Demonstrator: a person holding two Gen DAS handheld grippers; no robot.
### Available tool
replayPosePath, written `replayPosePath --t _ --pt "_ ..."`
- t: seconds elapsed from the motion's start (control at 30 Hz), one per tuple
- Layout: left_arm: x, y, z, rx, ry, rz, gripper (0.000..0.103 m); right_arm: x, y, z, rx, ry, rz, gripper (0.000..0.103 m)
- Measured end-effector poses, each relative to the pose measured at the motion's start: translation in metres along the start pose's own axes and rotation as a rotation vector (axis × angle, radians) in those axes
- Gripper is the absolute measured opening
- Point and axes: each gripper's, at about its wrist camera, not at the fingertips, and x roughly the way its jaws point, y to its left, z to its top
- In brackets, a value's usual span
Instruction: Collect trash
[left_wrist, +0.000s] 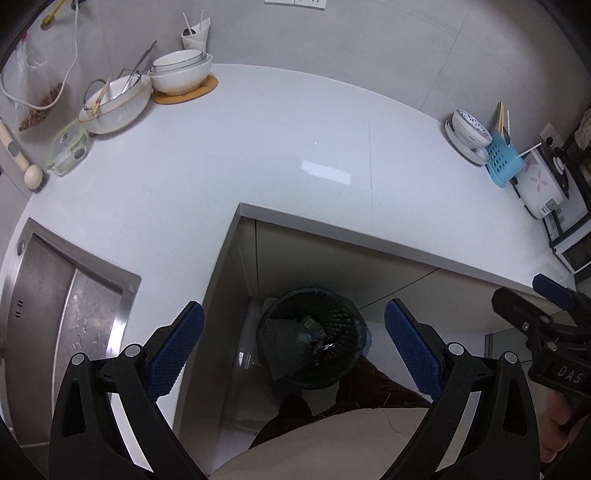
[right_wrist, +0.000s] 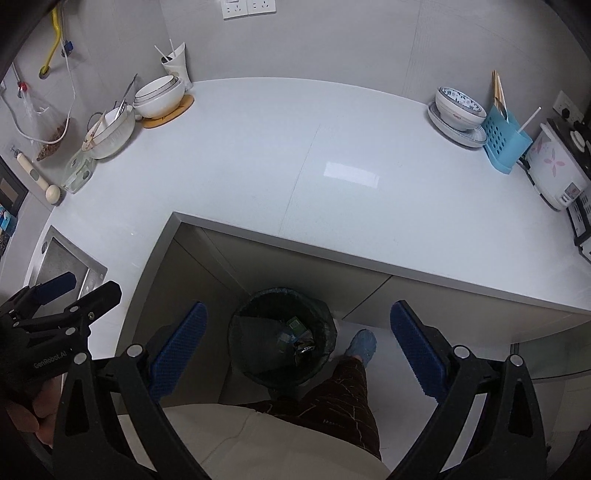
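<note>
Left gripper and right gripper, jaws apart and holding nothing, are hovering over the lined trash bin; bowls are crowding the tabletop's upper left.

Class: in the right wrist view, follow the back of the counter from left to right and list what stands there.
Glass container → ribbed white bowl → stacked white bowls on a wooden mat → blue-patterned bowl on a plate → blue utensil holder → rice cooker.
</note>
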Motion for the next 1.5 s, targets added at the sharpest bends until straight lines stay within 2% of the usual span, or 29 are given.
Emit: replayPosePath --t 1.5 --pt "0.001 -0.014 0.010 0.027 0.021 -0.008 0.097 0.007 -0.005 -0.001 0.026 0.041 0.016 0.095"
